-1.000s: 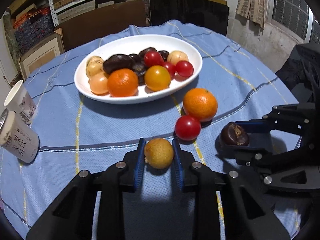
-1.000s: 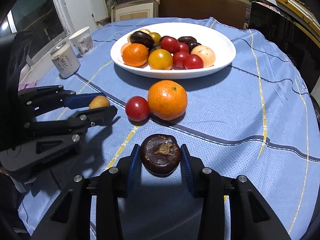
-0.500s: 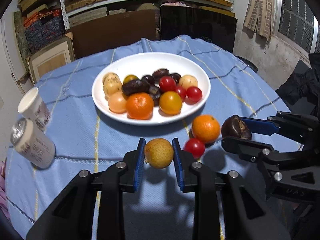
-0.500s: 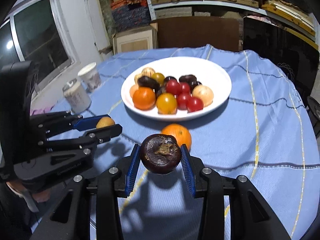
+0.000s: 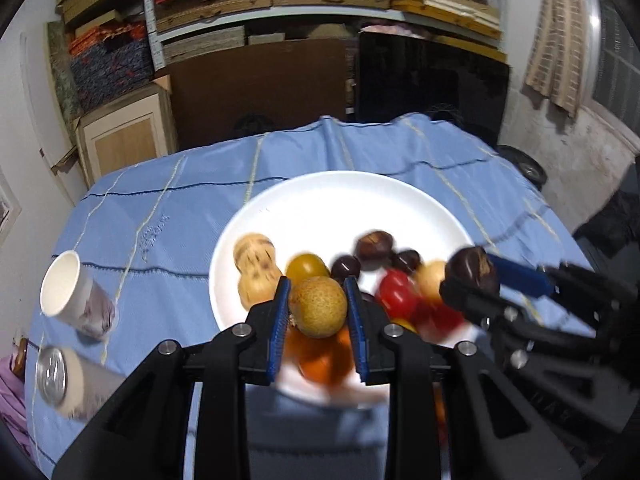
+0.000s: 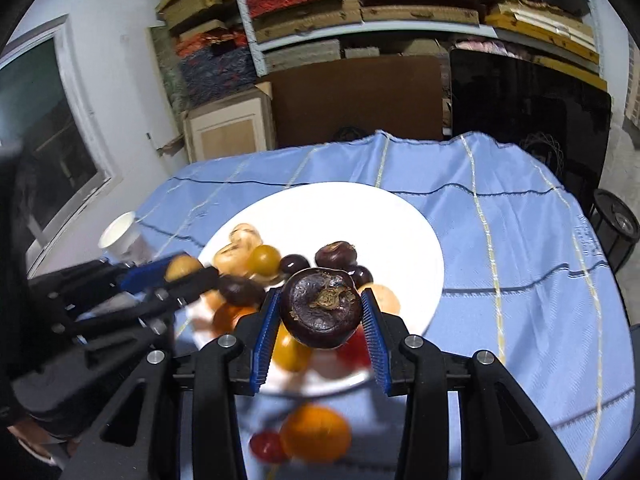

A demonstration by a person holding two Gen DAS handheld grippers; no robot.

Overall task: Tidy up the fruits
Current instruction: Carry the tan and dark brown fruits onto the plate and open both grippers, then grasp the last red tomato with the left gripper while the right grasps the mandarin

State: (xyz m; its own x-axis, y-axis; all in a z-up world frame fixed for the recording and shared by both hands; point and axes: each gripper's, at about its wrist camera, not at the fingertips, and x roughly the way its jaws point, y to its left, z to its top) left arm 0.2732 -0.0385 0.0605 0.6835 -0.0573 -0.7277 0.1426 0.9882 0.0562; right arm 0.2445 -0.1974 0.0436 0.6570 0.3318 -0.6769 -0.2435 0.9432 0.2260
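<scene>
Both round: russet fruit (image 5: 318, 307), wrinkled dark fruit (image 6: 320, 309).

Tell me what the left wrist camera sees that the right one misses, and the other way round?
Only the left view shows the can. Only the right view shows the orange and tomato lying on the cloth before the plate. Both show the plate, the cup, the left gripper holding a yellow fruit and the right gripper holding a dark fruit.

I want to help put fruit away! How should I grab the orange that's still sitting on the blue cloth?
Pinch the orange across its widest middle, coming down from above. It is round, so any lower or higher grip would probably slip. Put the pads on its near and far sides, because the little red tomato sits right against its left.
</scene>
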